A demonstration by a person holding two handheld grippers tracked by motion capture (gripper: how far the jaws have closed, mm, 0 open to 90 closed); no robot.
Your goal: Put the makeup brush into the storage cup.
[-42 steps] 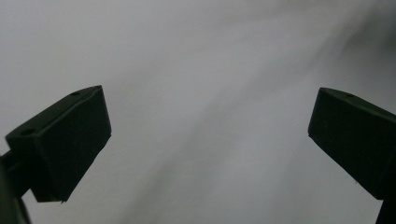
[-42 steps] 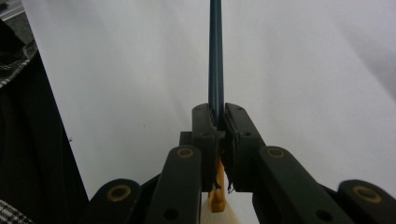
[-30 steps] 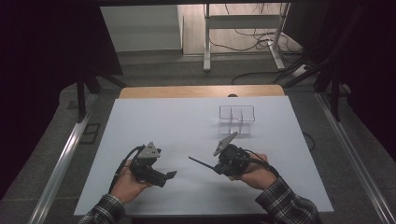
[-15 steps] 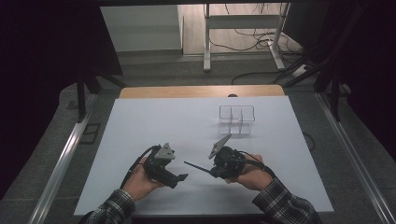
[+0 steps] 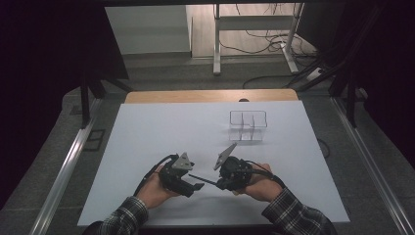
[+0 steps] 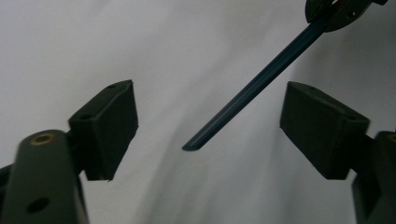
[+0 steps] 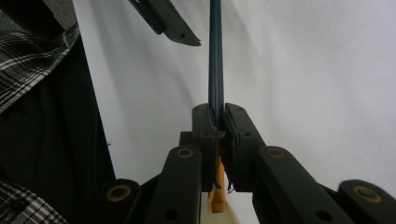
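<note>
Blue stick [image 7: 215, 56] in right tool [image 7: 217, 122]

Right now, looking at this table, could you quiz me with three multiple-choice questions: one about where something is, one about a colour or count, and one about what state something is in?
1. Where does the clear box stand on the table?
A. on the far right part
B. at the near left corner
C. between the two hands

2. What colour is the thin stick?
A. red
B. dark blue
C. yellow

3. How do the left gripper jaws stand?
A. shut on the stick
B. open, with the stick's tip between them
C. shut on nothing

Answers:
1. A: the high view shows the box beyond the right gripper, away from the hands.
2. B: it looks dark blue in both gripper views.
3. B: the left gripper view shows the jaws wide apart and not touching the tip; the right gripper's jaws clamp the stick.
</note>
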